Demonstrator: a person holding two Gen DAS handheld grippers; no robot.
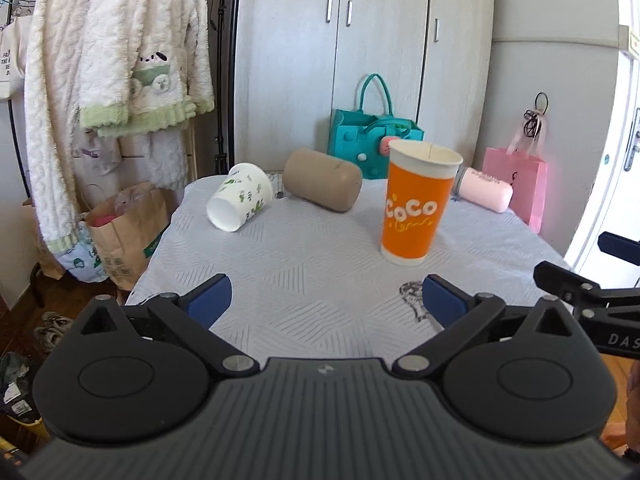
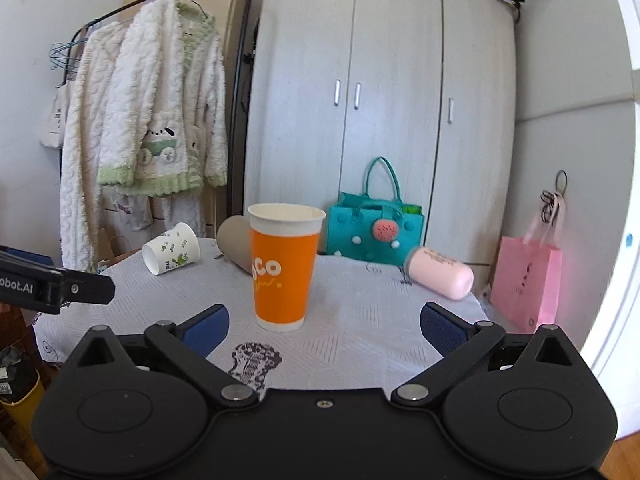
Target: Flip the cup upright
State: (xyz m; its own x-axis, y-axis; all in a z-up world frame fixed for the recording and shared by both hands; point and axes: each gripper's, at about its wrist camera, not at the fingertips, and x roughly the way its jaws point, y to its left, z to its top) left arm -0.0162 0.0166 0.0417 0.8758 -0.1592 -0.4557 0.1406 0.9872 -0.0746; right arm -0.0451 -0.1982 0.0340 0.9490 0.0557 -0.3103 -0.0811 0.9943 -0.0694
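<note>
Right wrist view: right gripper [image 2: 324, 326] spread wide, holding nothing; orange cup [image 2: 285, 268] reading "CoCo" stands upright on the tablecloth [image 2: 360, 344] just beyond its fingertips. Left gripper [image 1: 324, 300] gapes empty too, cup ahead-right.

I see a glossy orange paper cup [image 2: 283, 270] on a woven, textured tablecloth [image 2: 360, 332]. Behind it my view shows a fluffy fleece robe [image 2: 160, 120].
</note>
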